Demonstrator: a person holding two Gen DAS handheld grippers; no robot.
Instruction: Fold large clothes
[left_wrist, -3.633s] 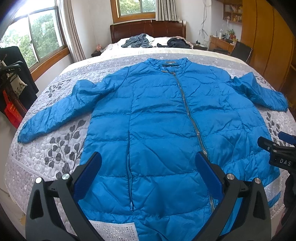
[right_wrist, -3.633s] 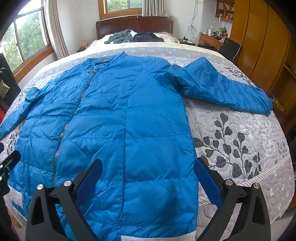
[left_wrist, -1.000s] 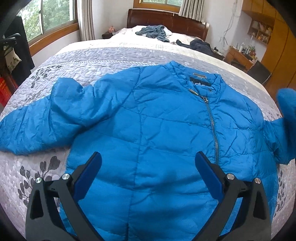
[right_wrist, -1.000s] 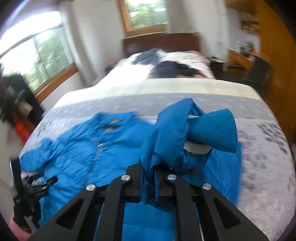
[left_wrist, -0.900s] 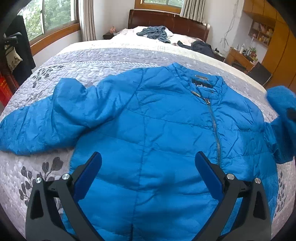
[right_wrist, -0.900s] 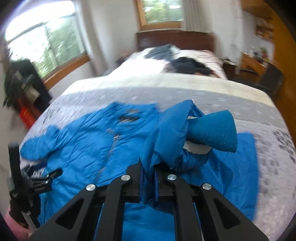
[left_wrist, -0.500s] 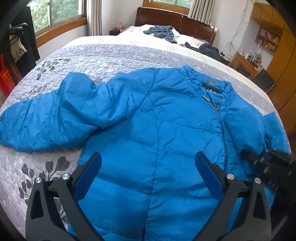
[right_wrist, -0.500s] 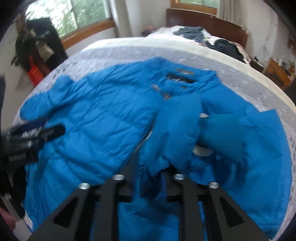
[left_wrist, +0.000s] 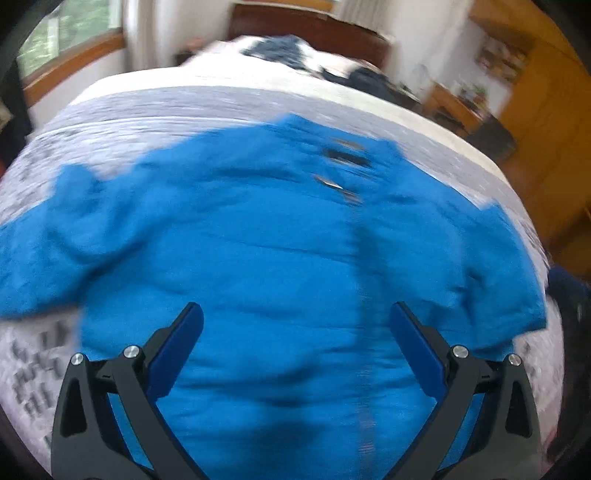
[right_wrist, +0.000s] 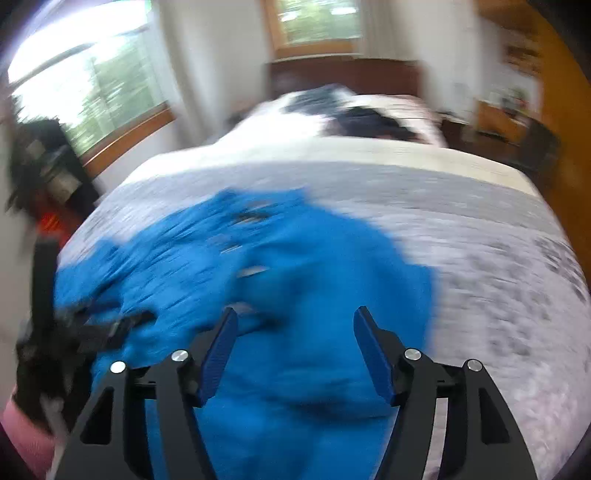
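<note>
Lying face up on the bed (left_wrist: 229, 107), the jacket (left_wrist: 280, 258) spread blue across the grey quilt — one sleeve (left_wrist: 48, 254) stretched out flat, the other side folded over the front. Both frames were blurred. The left claw (left_wrist: 295, 347) hung spread above it, empty; the right claw (right_wrist: 293, 354) stood parted too, holding nothing.

bedspread (right_wrist: 480, 229) R side free, jacket (left_wrist: 277, 258) mid

Jacket (left_wrist: 280, 258) apparently flat on bed (left_wrist: 221, 107).
</note>
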